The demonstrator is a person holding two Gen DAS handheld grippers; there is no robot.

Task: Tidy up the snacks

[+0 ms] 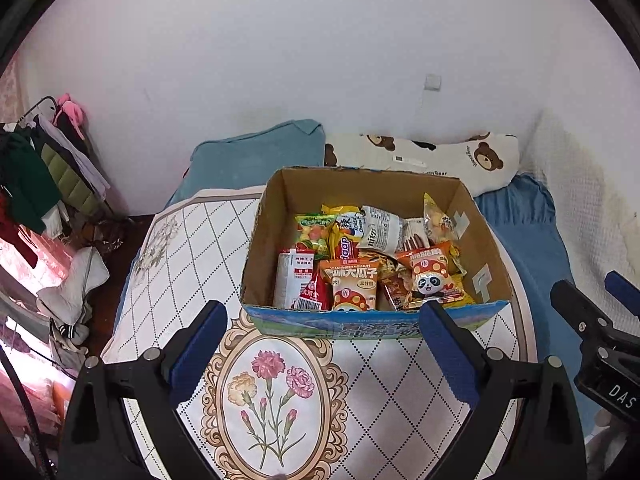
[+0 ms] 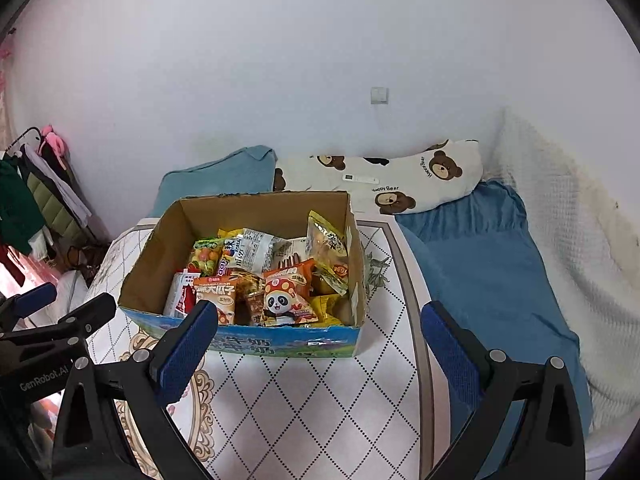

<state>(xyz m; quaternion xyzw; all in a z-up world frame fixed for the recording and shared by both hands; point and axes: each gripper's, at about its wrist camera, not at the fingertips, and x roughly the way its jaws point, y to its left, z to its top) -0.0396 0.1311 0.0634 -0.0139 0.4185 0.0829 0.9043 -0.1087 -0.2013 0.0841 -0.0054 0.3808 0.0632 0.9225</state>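
Snacks (image 1: 372,260) fill an open cardboard box (image 1: 272,216) that stands on a round surface (image 1: 188,240) covered with a diamond-patterned cloth and a flower medallion. Among the packets, a panda bag (image 1: 430,276) lies at the front right, an orange seed packet (image 1: 352,284) sits just left of it, a white-and-red carton (image 1: 294,276) is at the front left, and a yellow bag (image 1: 438,220) leans against the right wall of the box. In the right wrist view the same box (image 2: 160,248) sits left of centre with the panda bag (image 2: 286,300) near its front edge.

The left gripper (image 1: 322,344) hovers just in front of the box, its blue-padded fingers (image 1: 200,344) spread wide with nothing between them. The right gripper (image 2: 320,348) is also spread wide and holds nothing, near the box's front right corner. Each gripper shows at the edge of the other's view, side by side and apart.

Behind the surface lie a teal pillow (image 1: 256,152) and a bear-print pillow (image 1: 432,156) on a blue bed (image 1: 520,220). A clothes rack (image 1: 44,168) stands at the far left against the white wall (image 1: 280,40).
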